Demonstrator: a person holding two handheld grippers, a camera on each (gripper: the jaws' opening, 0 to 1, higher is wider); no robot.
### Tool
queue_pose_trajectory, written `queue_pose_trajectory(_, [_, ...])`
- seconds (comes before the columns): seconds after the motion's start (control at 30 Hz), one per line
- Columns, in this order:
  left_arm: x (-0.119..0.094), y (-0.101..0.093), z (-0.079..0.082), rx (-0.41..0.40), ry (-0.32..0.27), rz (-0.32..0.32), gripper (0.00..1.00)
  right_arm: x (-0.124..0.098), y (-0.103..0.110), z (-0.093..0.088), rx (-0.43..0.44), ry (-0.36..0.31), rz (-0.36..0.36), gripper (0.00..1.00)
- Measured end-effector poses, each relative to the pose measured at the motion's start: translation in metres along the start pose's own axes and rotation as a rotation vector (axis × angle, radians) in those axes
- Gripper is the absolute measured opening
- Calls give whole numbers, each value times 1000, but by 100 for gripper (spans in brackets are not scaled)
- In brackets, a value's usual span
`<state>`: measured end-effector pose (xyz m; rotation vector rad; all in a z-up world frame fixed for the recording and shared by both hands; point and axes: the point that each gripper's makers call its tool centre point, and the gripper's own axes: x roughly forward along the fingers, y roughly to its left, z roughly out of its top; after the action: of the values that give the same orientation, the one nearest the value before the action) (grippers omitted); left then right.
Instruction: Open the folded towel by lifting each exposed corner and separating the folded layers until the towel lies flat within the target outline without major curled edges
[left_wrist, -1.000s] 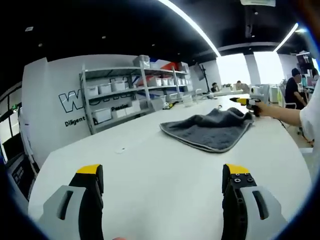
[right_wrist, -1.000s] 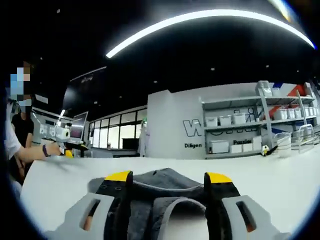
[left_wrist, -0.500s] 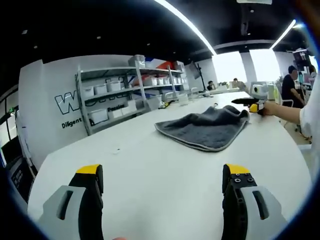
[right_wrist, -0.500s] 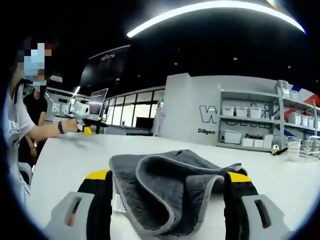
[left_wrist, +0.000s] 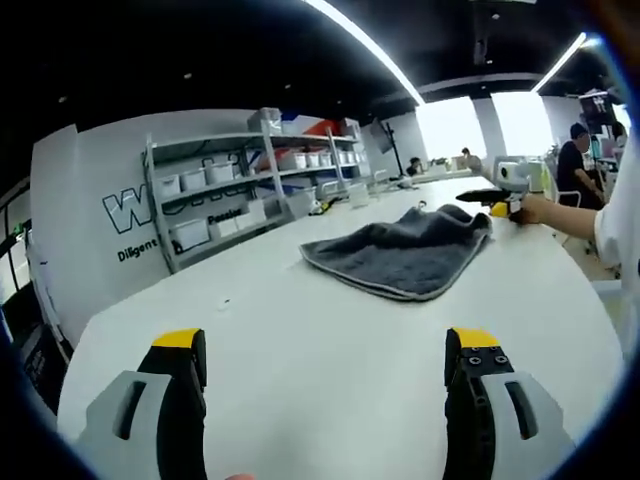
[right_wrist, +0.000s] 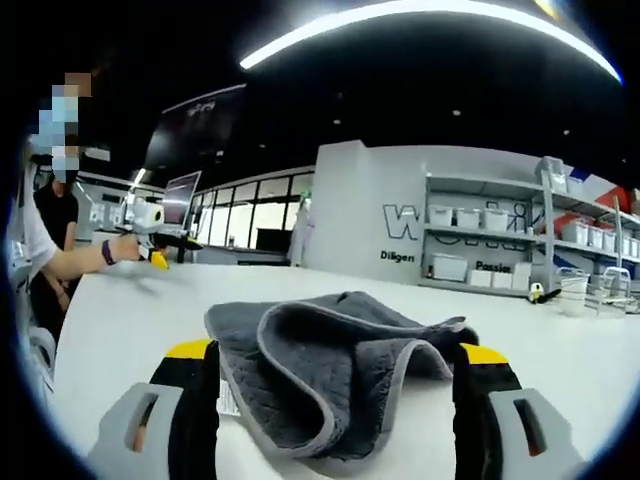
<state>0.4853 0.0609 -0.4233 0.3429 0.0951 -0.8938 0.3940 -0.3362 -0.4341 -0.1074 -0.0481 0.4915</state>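
On the table: a grey towel (left_wrist: 405, 255) lies folded and rumpled on the white table (left_wrist: 300, 350), with a pale stitched edge along its border.
Towel, near side: in the right gripper view the towel (right_wrist: 330, 375) rises in a curled fold between the two yellow-tipped jaws; a small white label shows at its left edge.
Right gripper (right_wrist: 335, 365): jaws stand wide, one on each side of the towel's raised fold; whether they touch the cloth cannot be told.
Right gripper, from the towel's far side: it (left_wrist: 490, 200) sits at the towel's right end, held by a hand (left_wrist: 535, 210).
Left gripper (left_wrist: 325, 355): jaws wide apart, holding nothing, over bare table well short of the towel.
Beyond the towel: shelves (left_wrist: 250, 190) with white bins stand against a grey wall.
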Motion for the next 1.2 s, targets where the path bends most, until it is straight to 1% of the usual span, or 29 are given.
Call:
queue_pose_trajectory(0.03, [1, -4, 1, 21, 4, 0, 98, 0, 0, 0, 4, -2, 1, 99])
queue_pose_trajectory(0.1, [6, -10, -1, 115, 34, 10, 98, -2, -2, 1, 11, -4, -1, 99])
queue_pose_trajectory(0.17, [10, -16, 5, 205, 20, 26, 98, -4, -4, 3, 12, -12, -23, 99])
queue_pose_trajectory(0.23, [15, -21, 5, 236, 17, 22, 97, -7, -5, 4, 7, -21, -35, 99])
queue_pose_trajectory(0.27, [21, -27, 3, 230, 25, 10, 97, -8, -6, 5, 7, -26, -37, 99])
queue_pose_trajectory(0.3, [30, -34, 2, 232, 35, -21, 97, -9, -6, 6, 10, -31, -38, 99])
queue_pose_trajectory(0.33, [36, -38, 3, 231, 33, -33, 96, -10, -6, 6, 9, -31, -37, 99])
queue_pose_trajectory(0.43, [52, -47, 11, 238, 30, -53, 94, -11, -3, 6, 3, -31, -29, 99])
queue_pose_trajectory(0.5, [59, -48, 19, 262, 21, -53, 93, -12, -2, 6, -1, -31, -25, 99])
queue_pose_trajectory(0.57, [65, -49, 22, 282, 30, -59, 93, -12, -1, 4, -1, -23, -22, 99])
queue_pose_trajectory(0.6, [71, -50, 21, 306, 54, -77, 93, -12, -1, 1, 0, -10, -21, 99])
queue_pose_trajectory(0.67, [79, -58, 17, 325, 96, -128, 94, -13, -1, 1, 6, -6, -19, 99])
queue_pose_trajectory(0.73, [88, -61, 15, 346, 119, -141, 93, -15, 0, 6, 22, -40, -9, 99])
queue_pose_trajectory(0.93, [104, -68, 15, 378, 143, -178, 93, -17, -1, 9, 51, -66, -10, 99])
queue_pose_trajectory(1.1, [113, -73, 18, 403, 151, -199, 86, -17, 1, 8, 57, -66, -3, 99])
queue_pose_trajectory(1.17, [116, -76, 19, 408, 148, -215, 84, -17, 1, 9, 60, -69, -1, 99])
queue_pose_trajectory(1.2, [117, -79, 19, 412, 145, -235, 84, -18, 1, 9, 62, -71, -1, 99])
